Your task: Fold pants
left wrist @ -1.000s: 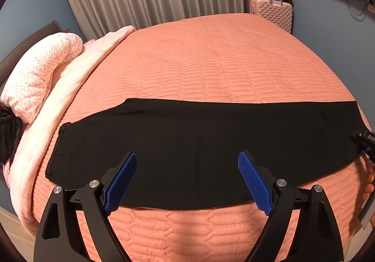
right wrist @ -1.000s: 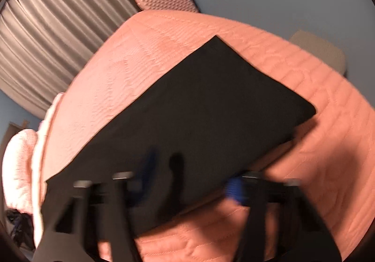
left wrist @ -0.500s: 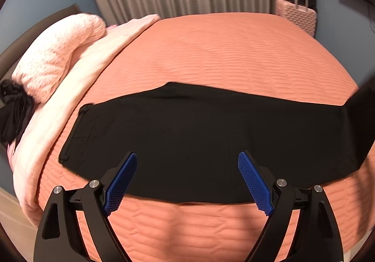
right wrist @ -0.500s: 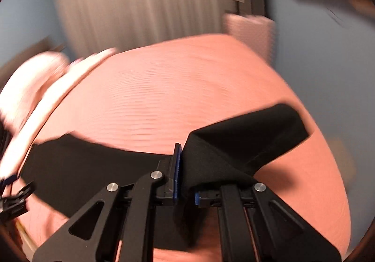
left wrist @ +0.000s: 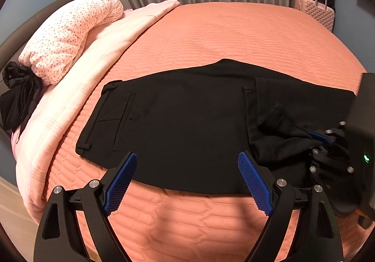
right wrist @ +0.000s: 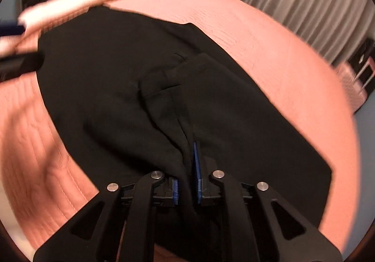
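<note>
My right gripper [right wrist: 187, 168] has the leg end of the black pants [left wrist: 187, 121] between its pads, the jaws just easing apart, fabric not yet dropped. The pants lie flat across the bed [left wrist: 234, 34], waistband toward the pillow [left wrist: 70, 34], leg end laid over the middle. So I'd call the first fold nearly done, still rumpled. My left gripper [left wrist: 187, 180] hangs wide open, empty, over the near edge. Smoothing and another fold remain, I'd judge.
</note>
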Available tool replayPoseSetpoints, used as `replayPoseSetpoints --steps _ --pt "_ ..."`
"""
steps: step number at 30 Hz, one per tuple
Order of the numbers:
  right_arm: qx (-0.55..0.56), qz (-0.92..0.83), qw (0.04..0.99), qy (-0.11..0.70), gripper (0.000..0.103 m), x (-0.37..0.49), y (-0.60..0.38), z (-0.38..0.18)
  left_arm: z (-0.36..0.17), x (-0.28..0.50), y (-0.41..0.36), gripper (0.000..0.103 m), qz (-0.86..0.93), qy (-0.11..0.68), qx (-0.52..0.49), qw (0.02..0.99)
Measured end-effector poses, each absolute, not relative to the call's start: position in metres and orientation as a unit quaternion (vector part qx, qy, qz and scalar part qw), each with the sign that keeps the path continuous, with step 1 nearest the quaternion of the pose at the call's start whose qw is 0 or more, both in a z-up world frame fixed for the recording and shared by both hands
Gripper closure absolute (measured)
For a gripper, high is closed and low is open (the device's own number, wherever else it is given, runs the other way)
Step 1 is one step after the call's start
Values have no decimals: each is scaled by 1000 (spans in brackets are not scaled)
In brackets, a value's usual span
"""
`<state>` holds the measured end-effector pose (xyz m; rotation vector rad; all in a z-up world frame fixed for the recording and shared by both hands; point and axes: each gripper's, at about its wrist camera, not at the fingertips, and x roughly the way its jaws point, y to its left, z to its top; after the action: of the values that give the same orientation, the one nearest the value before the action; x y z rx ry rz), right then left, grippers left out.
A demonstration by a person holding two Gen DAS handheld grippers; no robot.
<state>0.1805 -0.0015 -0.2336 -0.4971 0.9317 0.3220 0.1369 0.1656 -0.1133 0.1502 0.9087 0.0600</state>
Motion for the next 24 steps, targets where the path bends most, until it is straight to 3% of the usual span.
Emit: replayPoseSetpoints --steps 6,11,20,22,23,24 --pt "-186 196 854 445 52 175 11 -185 -119 144 186 17 36 440 48 896" --pt "-140 238 844 460 52 185 8 -176 -123 142 196 17 39 444 38 894" --pt "-164 240 814 504 53 206 23 -227 -126 135 210 17 54 449 26 892" --pt "-151 249 810 509 60 208 22 -229 -126 134 210 17 53 450 27 891" --pt "-141 259 803 519 78 210 22 -232 -128 134 210 17 53 452 28 890" --pt "-134 259 801 523 86 212 22 -233 -129 135 211 17 55 454 29 889"
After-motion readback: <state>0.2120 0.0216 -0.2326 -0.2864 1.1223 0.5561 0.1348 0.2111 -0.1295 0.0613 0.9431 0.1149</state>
